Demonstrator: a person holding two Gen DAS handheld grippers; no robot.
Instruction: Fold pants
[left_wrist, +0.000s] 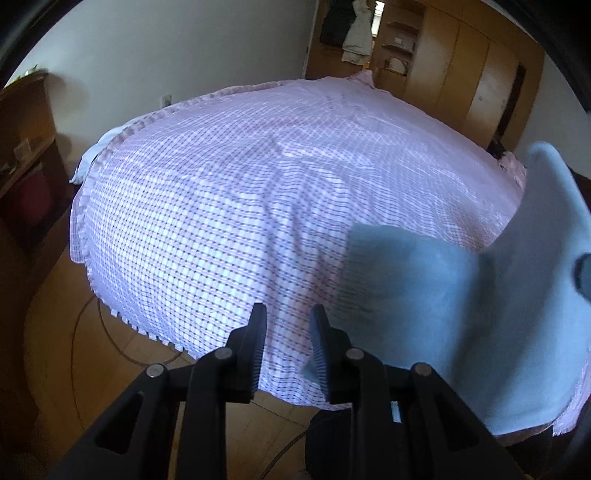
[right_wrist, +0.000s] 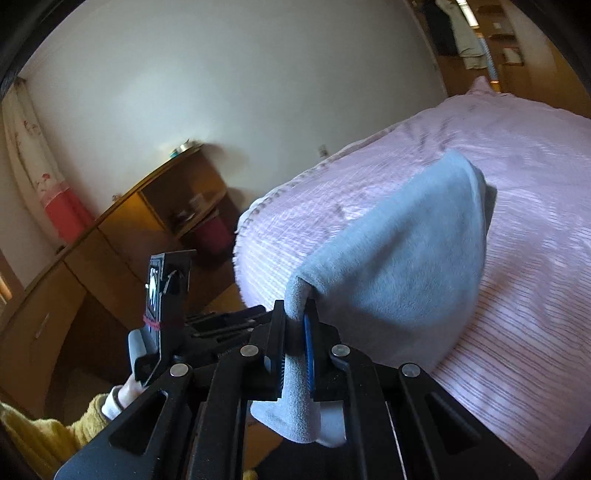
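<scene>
the right gripper is clamped on a bunched edge of the pants, a soft pale-blue fleece piece; a tail of cloth hangs below the jaws while the rest stretches away over the near right part of the bed. the left gripper holds nothing: its jaws stand narrowly apart with only the bedcover showing between them, and the pants lie just to its right, one corner right by its right finger, though whether it touches i cannot tell.

what could go wrong, as i judge it: the cloth is held at one point only, so pulling it on would likely let the free side drag, twist or bunch, and the fold would come out crooked. the pinch sits on a thick rolled edge; a sharp tug might slide it out of the jaws. the pants also lie close to the bed's near edge, so slack cloth could slip off toward the floor. the left gripper would need to open wider before it could take so thick a fleece.

the bed is covered in a pink-and-white checked spread with a frilled border, soft and slightly wrinkled. around it are a wooden floor with a cable on it, a white wall, a wooden desk with shelves, and wooden wardrobes with clothes hanging beside them. a yellow sleeve shows at the lower left of the right view.
</scene>
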